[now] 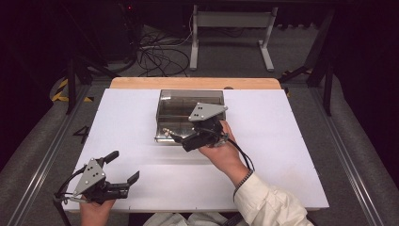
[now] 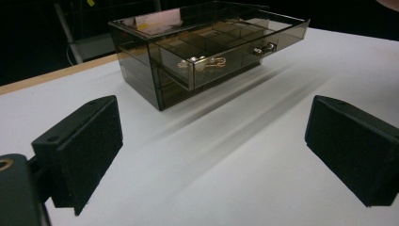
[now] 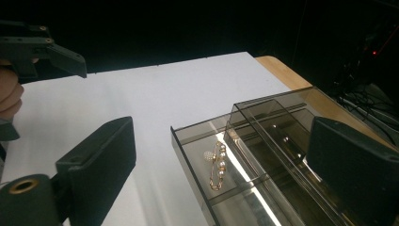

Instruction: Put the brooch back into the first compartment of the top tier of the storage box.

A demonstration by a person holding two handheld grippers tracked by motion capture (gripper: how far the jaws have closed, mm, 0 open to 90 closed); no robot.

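White tabletop (image 1: 282, 155); left gripper (image 1: 123, 168) low, agape; right gripper (image 1: 173, 136) over drawer (image 3: 202, 155).

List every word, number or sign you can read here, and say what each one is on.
"4": a dark figure on the grey floor left of the table.
Yellow and black hazard stripes, no words: on the floor near the table's far left corner.
Nothing legible on the smoked drawer box, either claw or the bracelet.

Bracelet (image 3: 217, 165) in open drawer (image 3: 197, 155) (smoked acrylic).
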